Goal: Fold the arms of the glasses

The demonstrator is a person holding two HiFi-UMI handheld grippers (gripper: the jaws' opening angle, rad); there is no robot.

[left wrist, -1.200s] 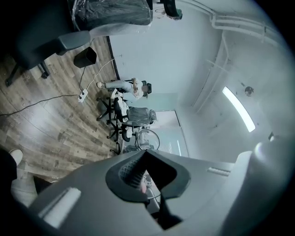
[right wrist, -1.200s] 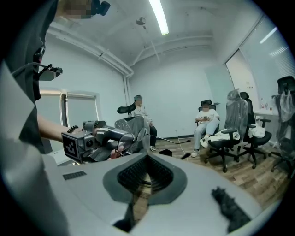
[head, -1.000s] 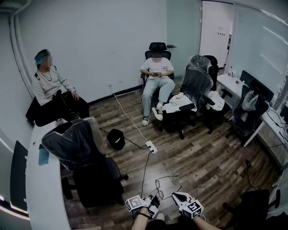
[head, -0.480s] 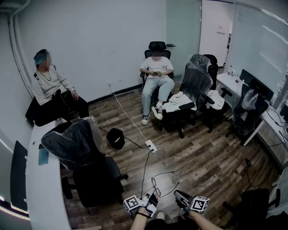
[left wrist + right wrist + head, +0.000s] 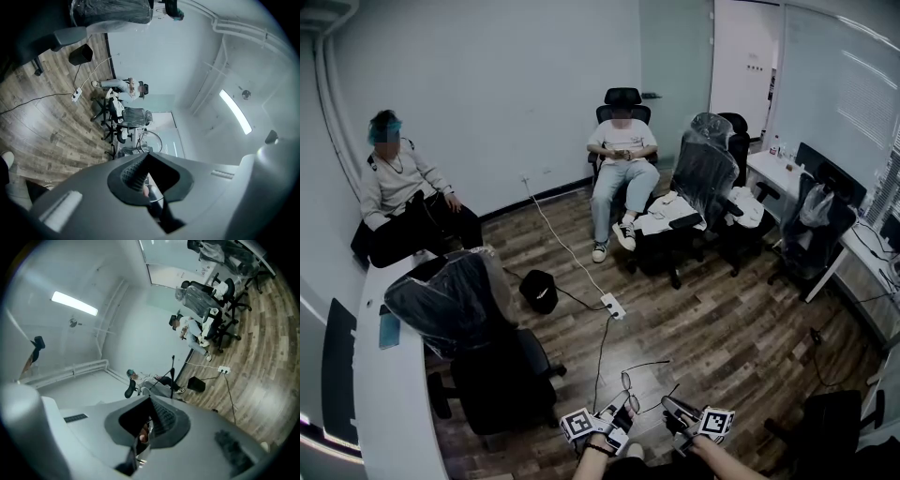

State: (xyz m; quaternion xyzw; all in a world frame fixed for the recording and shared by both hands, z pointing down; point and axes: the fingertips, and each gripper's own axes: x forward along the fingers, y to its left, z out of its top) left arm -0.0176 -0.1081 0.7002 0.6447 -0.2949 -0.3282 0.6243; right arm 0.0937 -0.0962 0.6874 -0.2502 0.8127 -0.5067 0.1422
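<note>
We've got L claw [image 5: 622, 414] clamped on the glasses [image 5: 628, 381] frame. R claw [image 5: 669, 405] just snapped closed by an arm [image 5: 673, 390] tip, pinch unclear.

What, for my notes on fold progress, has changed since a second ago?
The right gripper rolled about its own length. Its jaws have just closed, with nothing plainly between them. The left gripper still grips the glasses by the frame, in much the same place, and both arms are still spread open.
</note>
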